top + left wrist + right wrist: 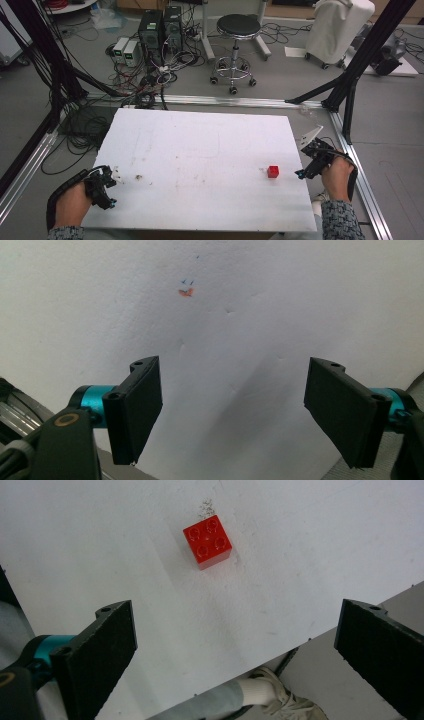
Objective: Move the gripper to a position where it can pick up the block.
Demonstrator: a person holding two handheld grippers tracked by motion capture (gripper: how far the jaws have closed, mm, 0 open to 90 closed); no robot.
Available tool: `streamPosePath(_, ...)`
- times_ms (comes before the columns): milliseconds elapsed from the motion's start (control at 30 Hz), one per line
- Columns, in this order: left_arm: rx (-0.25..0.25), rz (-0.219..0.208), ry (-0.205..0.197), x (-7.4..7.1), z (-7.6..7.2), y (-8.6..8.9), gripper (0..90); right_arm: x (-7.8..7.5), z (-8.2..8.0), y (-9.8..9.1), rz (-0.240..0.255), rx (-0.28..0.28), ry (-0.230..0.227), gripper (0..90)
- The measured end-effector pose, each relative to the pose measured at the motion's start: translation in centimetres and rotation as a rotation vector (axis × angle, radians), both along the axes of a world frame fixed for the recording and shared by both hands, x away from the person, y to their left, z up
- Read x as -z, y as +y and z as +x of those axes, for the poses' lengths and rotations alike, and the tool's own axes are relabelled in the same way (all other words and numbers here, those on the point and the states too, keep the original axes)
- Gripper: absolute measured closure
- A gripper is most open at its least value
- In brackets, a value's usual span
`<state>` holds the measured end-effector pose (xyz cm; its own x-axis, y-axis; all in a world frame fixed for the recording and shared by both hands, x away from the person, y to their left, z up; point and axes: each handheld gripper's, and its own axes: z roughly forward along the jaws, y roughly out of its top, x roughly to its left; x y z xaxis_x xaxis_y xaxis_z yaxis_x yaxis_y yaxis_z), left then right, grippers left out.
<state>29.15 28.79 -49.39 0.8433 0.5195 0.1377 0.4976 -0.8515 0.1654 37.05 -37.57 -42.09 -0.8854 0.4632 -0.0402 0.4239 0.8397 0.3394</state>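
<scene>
Red brick (pixel 272 171) sits alone on the white counter (pixel 200 150), near the right edge, just beside the right claw (pixel 302 173), jaws wide apart; left claw (pixel 111 192) (also agape, empty) idles far off. A careless swipe could knock the brick overboard.

High view overhead, facing forward across white table (pixel 200 145), both gripper views close, angled down onto it
</scene>
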Motion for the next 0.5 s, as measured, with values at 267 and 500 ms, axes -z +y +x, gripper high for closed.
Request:
streamPosePath(267, 0.004, 0.001, 0.001, 0.0, 0.0, 0.1, 23.5, -0.6, 1.4, 1.5, -0.057, -0.132, 0.011, 2.6)
streamPosePath(500, -0.003, -0.005, 0.001, 0.1, 0.0, 0.1, 23.5, -0.3, 2.5, 2.7, -0.093, -0.189, 0.023, 2.6)
